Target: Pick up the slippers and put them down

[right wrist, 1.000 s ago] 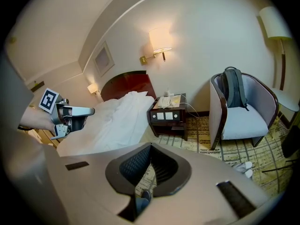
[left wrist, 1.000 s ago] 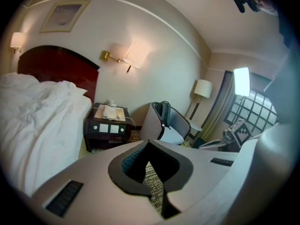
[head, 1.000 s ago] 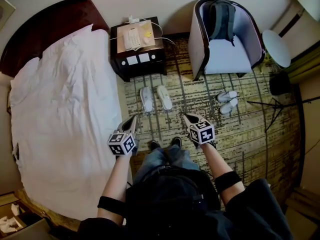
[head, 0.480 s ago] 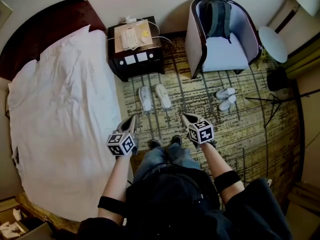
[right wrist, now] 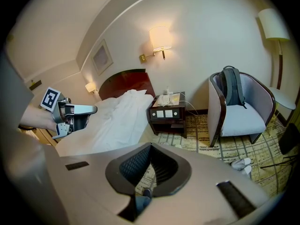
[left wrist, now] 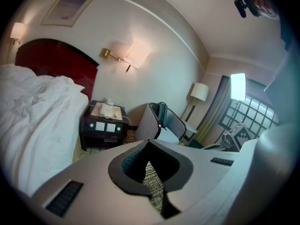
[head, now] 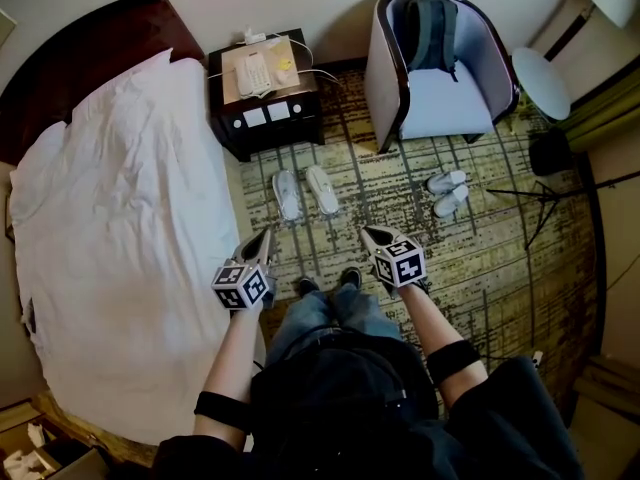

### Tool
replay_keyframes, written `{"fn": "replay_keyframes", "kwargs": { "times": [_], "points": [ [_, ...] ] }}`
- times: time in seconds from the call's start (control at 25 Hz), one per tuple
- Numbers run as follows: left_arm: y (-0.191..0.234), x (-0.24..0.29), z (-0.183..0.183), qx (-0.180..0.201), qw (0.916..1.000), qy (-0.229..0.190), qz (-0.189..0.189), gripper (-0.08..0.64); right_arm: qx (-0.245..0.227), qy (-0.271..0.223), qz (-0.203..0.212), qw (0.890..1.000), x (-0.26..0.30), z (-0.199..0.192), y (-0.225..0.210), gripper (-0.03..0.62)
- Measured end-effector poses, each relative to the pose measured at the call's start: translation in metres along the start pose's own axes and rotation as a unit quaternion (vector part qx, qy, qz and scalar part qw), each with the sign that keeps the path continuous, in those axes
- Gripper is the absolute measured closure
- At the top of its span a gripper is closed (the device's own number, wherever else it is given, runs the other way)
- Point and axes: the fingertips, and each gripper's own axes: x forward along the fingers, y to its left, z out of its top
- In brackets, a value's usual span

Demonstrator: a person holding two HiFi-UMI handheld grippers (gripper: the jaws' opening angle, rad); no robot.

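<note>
Both tongs shut and empty; slippers lie untouched on carpet [head: 400, 218] ahead.
L gripper [head: 266, 236]: jaws together, nothing held. Near slipper pair [head: 288, 195] at its 1 o'clock, apart, long axes approx. 12–6; L prob. nearer. R gripper [head: 368, 232]: jaws together, empty; that pair at 10–11, second pair [head: 447, 182] at 2, by armchair [head: 440, 108].

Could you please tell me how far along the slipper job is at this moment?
Nothing looks done yet: the pair of white fabric slippers by the dark wooden nightstand and the second white pair near the grey armchair all lie on the patterned carpet. Nothing is in hand: the left gripper and right gripper are shut and empty. Picking up and putting down remain.
</note>
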Motion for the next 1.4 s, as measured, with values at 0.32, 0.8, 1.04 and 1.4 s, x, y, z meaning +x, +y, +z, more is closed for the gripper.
{"fn": "replay_keyframes", "kwargs": {
  "times": [0.32,0.8,1.04,1.4],
  "points": [
    [-0.002,0.010,0.002,-0.005,0.9999,0.009,0.004,0.560,0.005,0.009,0.008,1.000,0.008,-0.002,-0.007,0.591],
    [-0.006,0.026,0.005,-0.002,0.9997,0.022,0.015,0.560,-0.001,0.009,0.029,1.000,0.025,0.010,-0.020,0.591],
    [-0.008,0.034,0.006,-0.008,0.9995,0.021,0.024,0.560,-0.007,0.012,0.037,0.999,0.029,0.014,-0.029,0.591],
    [-0.011,0.050,0.020,0.003,0.9995,0.015,0.029,0.560,0.002,0.018,0.057,0.998,0.044,0.010,-0.038,0.591]
  ]
}}
